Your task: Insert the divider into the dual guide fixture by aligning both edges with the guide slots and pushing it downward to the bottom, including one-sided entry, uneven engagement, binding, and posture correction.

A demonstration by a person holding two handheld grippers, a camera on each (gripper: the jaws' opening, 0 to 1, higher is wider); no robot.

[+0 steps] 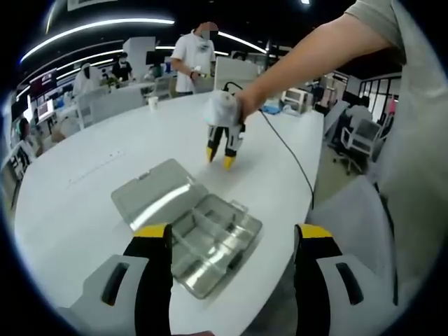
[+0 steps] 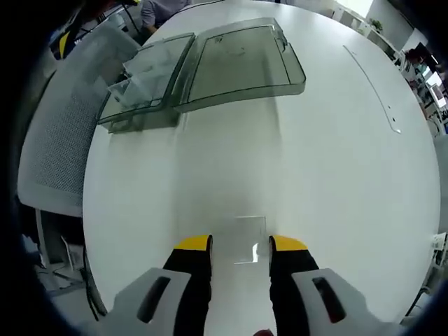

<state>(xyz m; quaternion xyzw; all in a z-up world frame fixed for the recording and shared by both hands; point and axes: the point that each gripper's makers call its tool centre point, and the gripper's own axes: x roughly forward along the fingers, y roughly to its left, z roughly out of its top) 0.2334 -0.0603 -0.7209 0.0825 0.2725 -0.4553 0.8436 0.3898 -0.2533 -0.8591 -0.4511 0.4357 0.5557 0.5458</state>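
The clear plastic compartment box point(image 1: 187, 231) lies open on the round white table point(image 1: 70, 189), lid flat beside the tray w/ its inner partitions. In the left gripper view the left gripper point(image 1: 232, 234) hangs just above the box's near corner, its yellow-tipped black jaws spread wide apart w/ nothing between them. Beyond the box, toward the table middle, the right gripper point(image 1: 219, 157) points down at the tabletop, held by a gloved hand point(image 1: 224, 107) on an outstretched arm. A black cable point(image 1: 290, 150) trails from it across the table to the edge.

In the right gripper view the same box point(image 2: 203, 70) sits at the far side of the table, well apart from the right gripper point(image 2: 239, 245). Its jaws stand part-open, either side of a thin clear rectangular divider sheet point(image 2: 248, 234) lying flat on the table. Poor contrast here, so can't tell if the tips touch it; prob. not clamped.

Around the table: a grey mesh office chair point(image 2: 59, 133) at the table edge nearest the box, a person in a white shirt point(image 1: 192, 59) standing past the table's far edge, a white paper cup point(image 1: 152, 103) near that far edge, desks and chairs beyond.
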